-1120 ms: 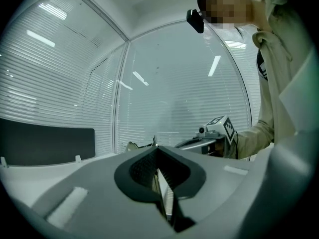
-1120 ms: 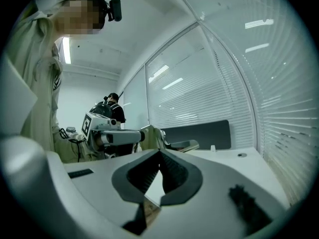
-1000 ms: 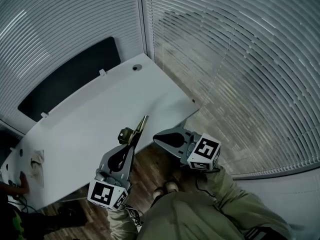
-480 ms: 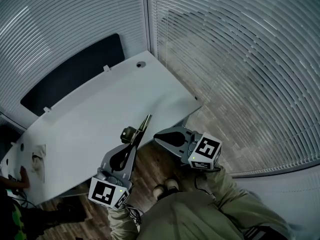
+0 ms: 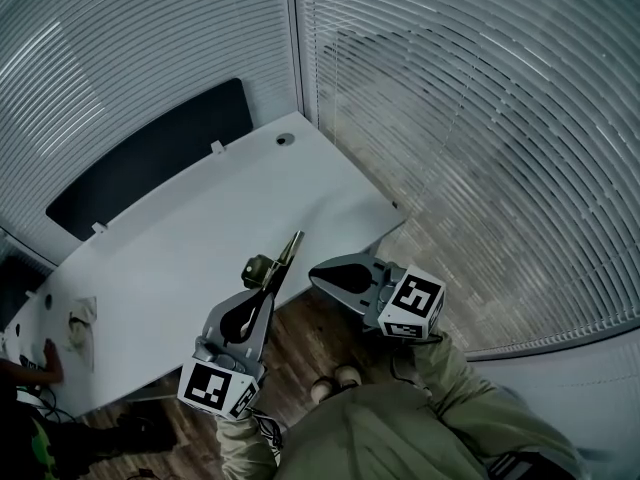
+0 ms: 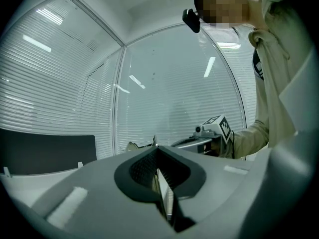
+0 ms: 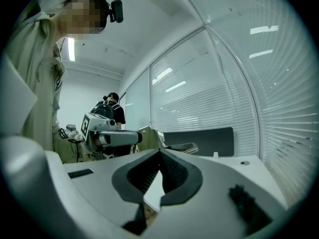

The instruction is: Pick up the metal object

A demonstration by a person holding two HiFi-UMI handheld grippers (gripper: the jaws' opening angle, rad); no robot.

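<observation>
**Left gripper (image 5: 267, 288) clamped on the metal object (image 5: 285, 252), held up over the near edge of a white desk (image 5: 200, 228).**

The room is glass-walled. Slatted blinds (image 5: 480, 118) cover two sides that meet in a corner just beyond the desk's far right end. One dark panel (image 5: 150, 158) runs along the desk's far side, and the floor (image 5: 300, 333) is wood. There is one desk, with one crumpled cloth (image 5: 80, 326) at its left end and one hand (image 5: 45, 360) of another person just beside the cloth. The top has two round holes, one by the far right corner (image 5: 284, 139) and one at the left end (image 5: 47, 302). The one metal object is brass-toned, pinched in the left jaws and sticking out past their tips, clear of the desk. There are two grippers. The right gripper (image 5: 314, 271), just right of the left one, has its jaws together on nothing.
</observation>
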